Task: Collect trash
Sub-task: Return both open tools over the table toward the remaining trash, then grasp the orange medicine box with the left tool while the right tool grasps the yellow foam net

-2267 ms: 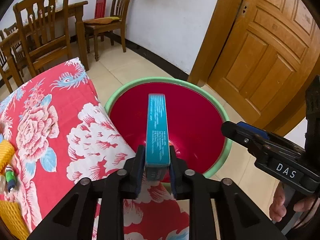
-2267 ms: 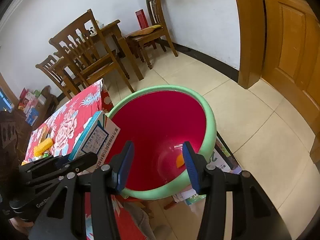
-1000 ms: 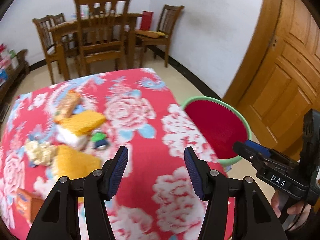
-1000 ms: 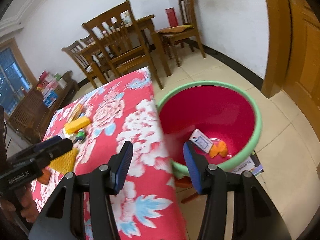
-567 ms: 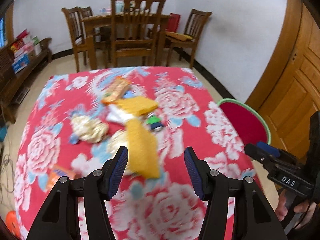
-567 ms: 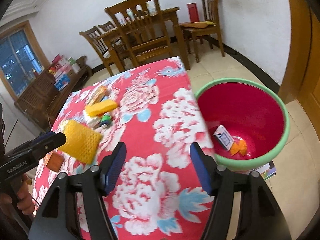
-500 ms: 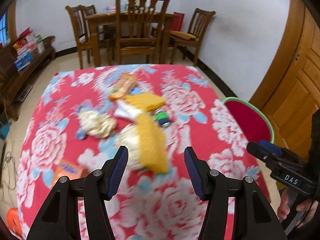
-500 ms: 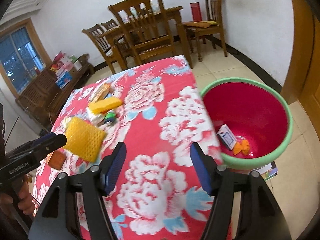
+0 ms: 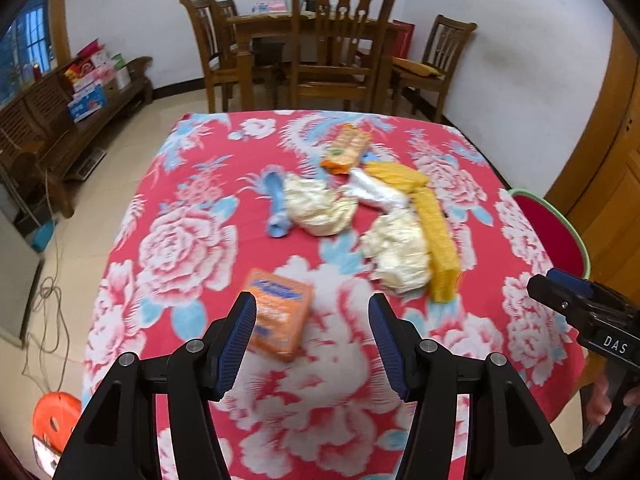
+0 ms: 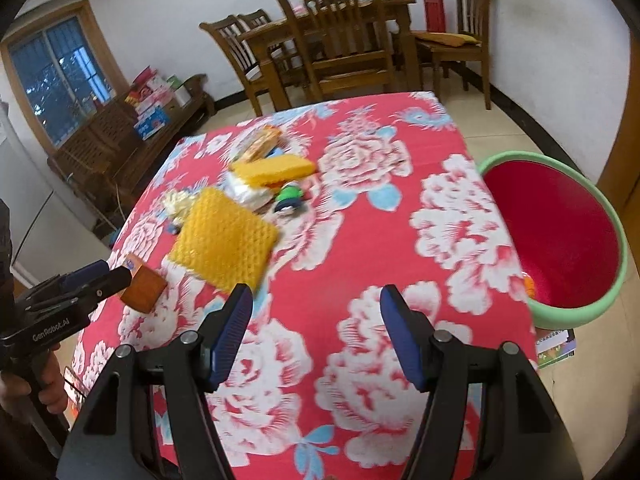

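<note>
While both grippers hang above it with nothing in them, the bench (image 9: 192, 240), draped in a red cloth printed with white peonies, fills both views. Beside its right edge on the floor stands the trash basin (image 10: 616, 236), red inside with a green rim, something orange showing low inside it.

Trash lies scattered over the far middle of the bench: a yellow foam-net sleeve (image 10: 224, 240), two crumpled cream wrappers (image 9: 320, 208), a pale blue tube (image 9: 276, 208), an orange snack packet (image 9: 346, 148) and, nearest, a small orange box (image 9: 280, 316).

The left gripper (image 9: 312, 340) has its fingers (image 9: 240, 340) parted at a middling width, empty, with the orange box just ahead of the left one. The right gripper (image 10: 316, 336) is also empty; its fingers have just been opening and stand wide.

The step in hand looks like the reach for the next piece. The next move likely calls for lowering the left gripper around the orange box, closing, then carrying it across to the basin.
</note>
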The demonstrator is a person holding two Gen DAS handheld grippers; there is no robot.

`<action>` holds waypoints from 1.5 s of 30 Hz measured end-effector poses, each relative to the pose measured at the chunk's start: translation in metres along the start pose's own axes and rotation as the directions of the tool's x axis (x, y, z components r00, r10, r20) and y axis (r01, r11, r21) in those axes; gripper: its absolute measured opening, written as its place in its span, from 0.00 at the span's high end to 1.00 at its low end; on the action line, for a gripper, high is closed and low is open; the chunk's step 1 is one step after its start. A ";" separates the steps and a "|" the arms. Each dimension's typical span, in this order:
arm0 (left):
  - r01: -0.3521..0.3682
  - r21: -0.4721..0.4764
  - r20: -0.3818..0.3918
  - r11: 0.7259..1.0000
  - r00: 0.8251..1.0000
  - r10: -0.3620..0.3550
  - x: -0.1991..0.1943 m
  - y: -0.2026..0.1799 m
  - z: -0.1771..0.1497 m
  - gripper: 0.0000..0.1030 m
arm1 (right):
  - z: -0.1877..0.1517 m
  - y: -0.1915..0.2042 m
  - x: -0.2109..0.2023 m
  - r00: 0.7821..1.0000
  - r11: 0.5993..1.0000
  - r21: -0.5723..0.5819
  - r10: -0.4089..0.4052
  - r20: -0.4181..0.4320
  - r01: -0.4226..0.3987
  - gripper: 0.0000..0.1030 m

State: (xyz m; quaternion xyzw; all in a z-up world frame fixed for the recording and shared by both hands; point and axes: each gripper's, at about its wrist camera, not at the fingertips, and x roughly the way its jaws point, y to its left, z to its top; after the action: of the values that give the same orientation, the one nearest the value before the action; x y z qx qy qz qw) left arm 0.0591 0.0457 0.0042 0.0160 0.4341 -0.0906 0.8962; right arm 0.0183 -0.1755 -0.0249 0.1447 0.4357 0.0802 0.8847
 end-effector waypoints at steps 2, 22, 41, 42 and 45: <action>-0.007 -0.006 -0.003 1.000 1.000 0.007 0.001 0.009 -0.001 0.42 | 0.001 0.008 0.004 1.000 1.000 -0.017 0.004 -0.011 -0.004 0.35; 0.035 -0.026 -0.043 0.999 0.998 -0.036 0.032 0.021 -0.010 0.42 | 0.028 0.069 0.058 0.996 0.992 -0.117 0.042 -0.074 -0.050 0.32; 0.081 -0.046 -0.013 0.996 0.997 -0.082 0.031 0.017 -0.007 0.49 | 0.031 0.056 0.057 0.994 0.986 -0.128 0.105 -0.043 -0.110 0.82; 0.079 -0.048 -0.007 0.996 0.997 -0.080 0.029 0.016 -0.006 0.49 | 0.031 0.056 0.054 0.994 0.985 -0.131 0.108 -0.034 -0.111 0.82; 0.082 -0.045 0.008 0.996 0.997 -0.082 0.021 0.013 -0.004 0.49 | 0.032 0.055 0.044 0.993 0.983 -0.144 0.115 -0.009 -0.115 0.84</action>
State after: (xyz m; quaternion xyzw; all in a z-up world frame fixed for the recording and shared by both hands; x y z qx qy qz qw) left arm 0.0715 0.0559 -0.0153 -0.0224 0.4338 -0.1172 0.8931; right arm 0.0695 -0.1177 -0.0215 0.1054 0.4200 0.1625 0.8866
